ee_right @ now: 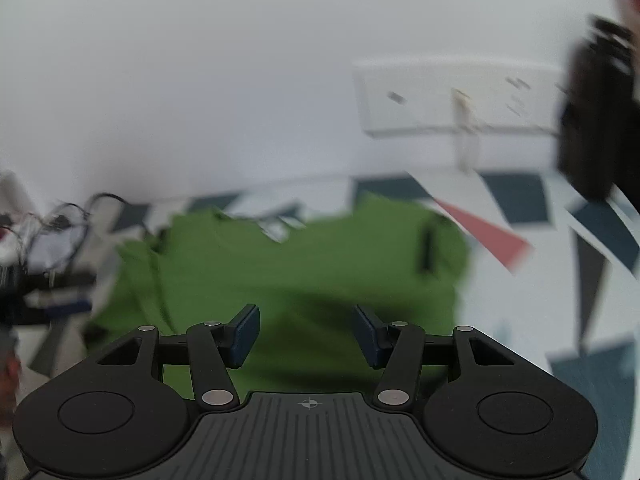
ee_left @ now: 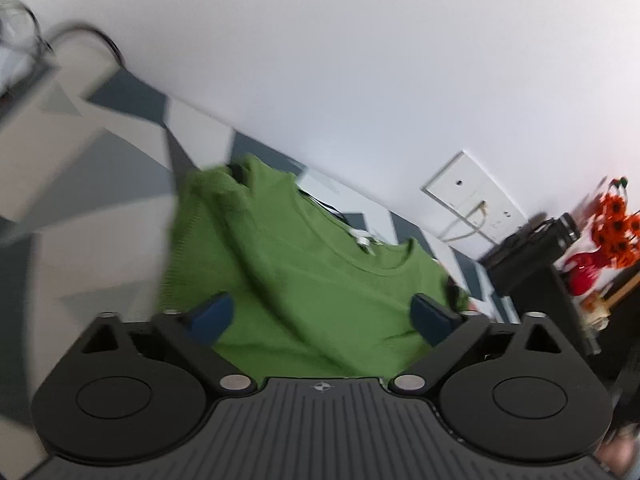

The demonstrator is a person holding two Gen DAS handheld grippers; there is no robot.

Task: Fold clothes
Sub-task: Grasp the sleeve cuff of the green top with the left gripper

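A green knitted sweater point(ee_left: 304, 280) lies partly folded on a cloth with a grey, white and dark geometric pattern point(ee_left: 104, 216). Its round neckline with a white label points toward the wall. My left gripper point(ee_left: 320, 316) hovers over the sweater's body, open wide, with nothing between its blue pads point(ee_left: 212, 316). In the right wrist view the same sweater point(ee_right: 280, 272) is blurred by motion. My right gripper point(ee_right: 307, 336) is open above its near part, and its blue pads point(ee_right: 246, 332) hold nothing.
A white wall with a socket plate point(ee_left: 476, 196) and a cable runs behind the table. A black box point(ee_left: 532, 252) and a red vase of orange flowers point(ee_left: 600, 248) stand at the right. Cables and clutter point(ee_right: 48, 240) lie left of the sweater. A dark object point(ee_right: 596, 112) hangs at the upper right.
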